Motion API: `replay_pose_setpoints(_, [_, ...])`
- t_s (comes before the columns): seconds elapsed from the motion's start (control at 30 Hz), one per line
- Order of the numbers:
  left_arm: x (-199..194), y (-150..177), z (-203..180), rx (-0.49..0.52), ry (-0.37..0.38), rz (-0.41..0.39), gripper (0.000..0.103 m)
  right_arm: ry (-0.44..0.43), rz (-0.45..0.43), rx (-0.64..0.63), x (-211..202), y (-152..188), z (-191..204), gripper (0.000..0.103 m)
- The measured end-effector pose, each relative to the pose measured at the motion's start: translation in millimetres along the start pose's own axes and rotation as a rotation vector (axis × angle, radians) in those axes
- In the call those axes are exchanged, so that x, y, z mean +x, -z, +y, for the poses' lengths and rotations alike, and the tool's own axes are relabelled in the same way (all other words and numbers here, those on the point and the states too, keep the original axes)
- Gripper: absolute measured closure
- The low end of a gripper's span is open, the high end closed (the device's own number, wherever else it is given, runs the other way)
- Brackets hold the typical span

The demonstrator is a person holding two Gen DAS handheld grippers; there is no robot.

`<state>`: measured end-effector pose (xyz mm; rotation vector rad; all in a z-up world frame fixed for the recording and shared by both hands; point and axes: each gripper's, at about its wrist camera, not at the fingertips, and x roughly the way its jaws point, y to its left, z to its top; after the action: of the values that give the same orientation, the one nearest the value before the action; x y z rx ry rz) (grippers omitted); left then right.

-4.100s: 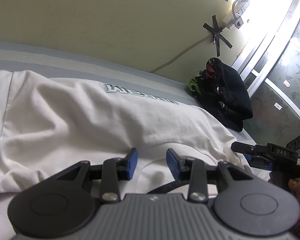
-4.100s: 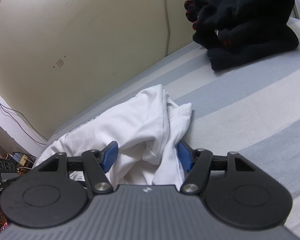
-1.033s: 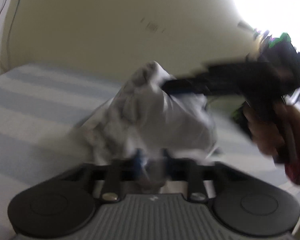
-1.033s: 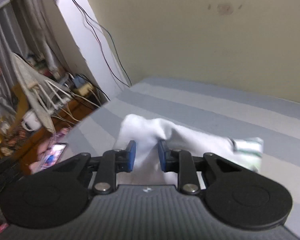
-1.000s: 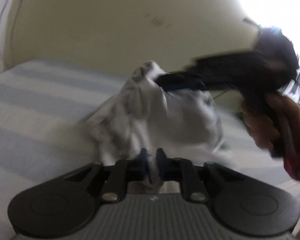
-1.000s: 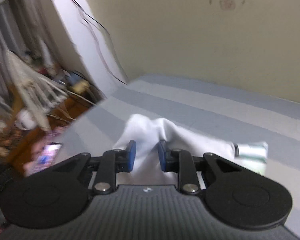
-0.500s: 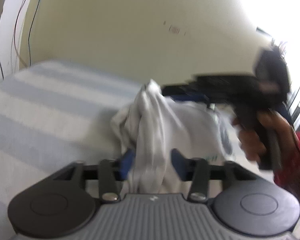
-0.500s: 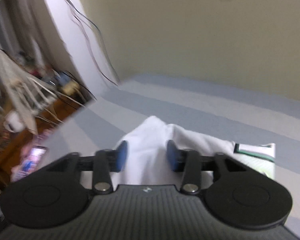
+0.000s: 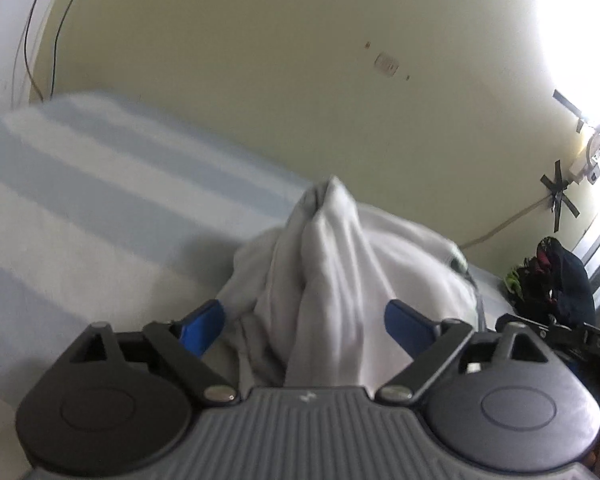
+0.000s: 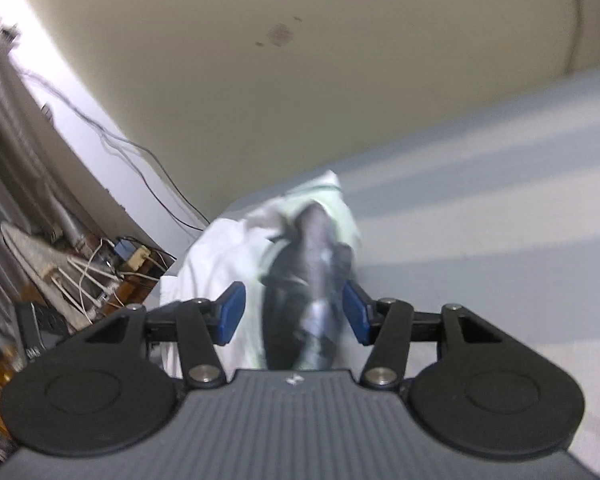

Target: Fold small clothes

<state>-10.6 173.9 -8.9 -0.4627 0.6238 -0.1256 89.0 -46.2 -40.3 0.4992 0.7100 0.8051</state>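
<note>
A white garment [image 9: 332, 264] lies bunched in a peak on the blue-and-white striped bed [image 9: 80, 208]. My left gripper [image 9: 304, 328] straddles its near folds with the jaws opening. Cloth lies between the blue pads [image 9: 202, 328], but they do not press on it. My right gripper [image 9: 560, 336] shows at the right edge of the left wrist view, away from the cloth. In the right wrist view my right gripper [image 10: 293, 318] is also opening. A dark blurred shape [image 10: 308, 292] that I cannot make out stands between its pads, with the white garment [image 10: 220, 256] behind it.
A pile of dark clothes [image 9: 556, 284] sits at the far right of the bed by a bright window. The yellow wall [image 9: 300, 80] runs along the bed's far side. Cables and clutter [image 10: 80, 272] stand beyond the bed's edge on the left of the right wrist view.
Both grippers were shut on the lifted white garment and have let go, with their jaws spread wide. The cloth has sunk onto the bed. The right gripper has drawn off to the right.
</note>
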Motion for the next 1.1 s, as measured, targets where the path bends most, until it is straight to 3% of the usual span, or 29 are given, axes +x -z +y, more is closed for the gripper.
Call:
replay_pose_setpoints(0.1, [2.2,-1.6,5.8,-0.025,0.04,0.008,0.001,-0.004,0.029,0.01,8.9,4.3,-3.7,0.041])
replay_pose_setpoints(0.27, [8.2,-3.1,7.4,-0.032,0.057,0.025,0.0,0.012,0.06,-0.01,23.6,12.0,4.5,0.035])
replay_pose_setpoints(0.47, [7.9,-0.6,-3.6,0.037,0.018,0.033,0.0,-0.007,0.059,0.011,24.4,10.7,2.2,0.035])
replay_pose_setpoints(1.1, [9.9,1.2,-2.2,0.025,0.018,0.016,0.0,-0.011,0.07,0.011,22.1,11.5,0.2,0.034])
